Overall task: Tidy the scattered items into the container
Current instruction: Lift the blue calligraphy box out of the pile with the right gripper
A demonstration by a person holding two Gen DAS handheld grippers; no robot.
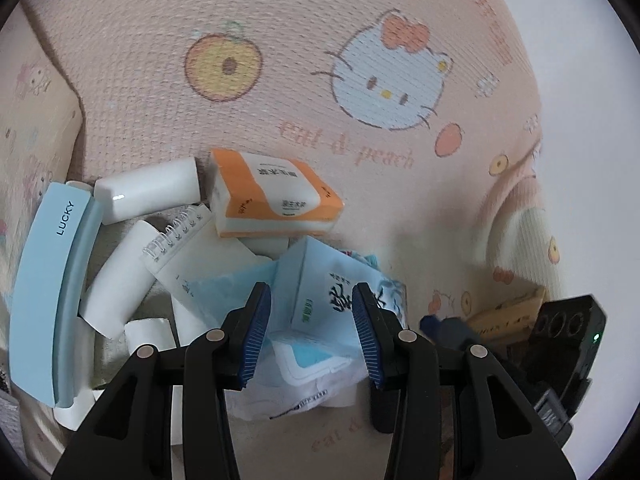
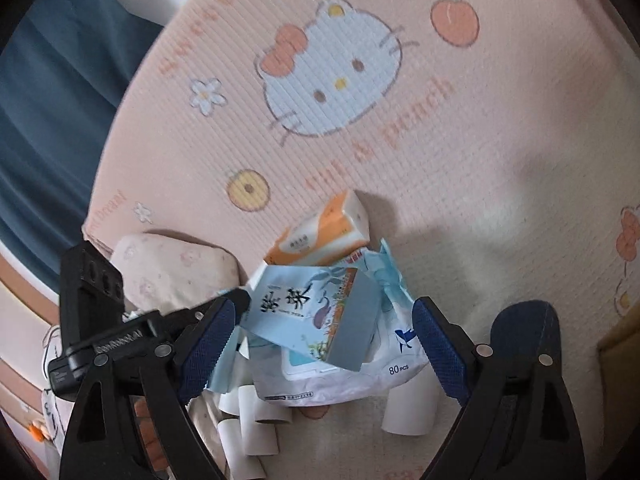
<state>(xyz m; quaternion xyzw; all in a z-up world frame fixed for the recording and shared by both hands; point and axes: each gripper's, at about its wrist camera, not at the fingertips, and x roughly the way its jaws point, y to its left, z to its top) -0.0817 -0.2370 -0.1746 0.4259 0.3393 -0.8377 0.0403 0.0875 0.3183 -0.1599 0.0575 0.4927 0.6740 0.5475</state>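
Observation:
A pile lies on the pink cartoon-print mat [image 1: 280, 92]. In it are an orange tissue pack [image 1: 272, 196], white paper rolls [image 1: 148, 190], a spiral notepad [image 1: 180, 236], a curved light-blue "LUCKY" piece [image 1: 48, 292] and a wet-wipes pack [image 2: 360, 372]. A light-blue printed box [image 2: 312, 312] sits tilted on the wipes. My left gripper [image 1: 312, 328] straddles this box with its pads against its sides. My right gripper [image 2: 324, 340] stands wide open around the box and wipes, touching neither.
A pale cushion [image 2: 172, 272] lies left of the pile. A tan cardboard edge [image 2: 618, 344] shows at the right, near a dark blue rounded thing [image 2: 524, 328]. More white rolls [image 2: 256, 420] lie under the right gripper. A blue curtain [image 2: 52, 100] hangs beyond the mat.

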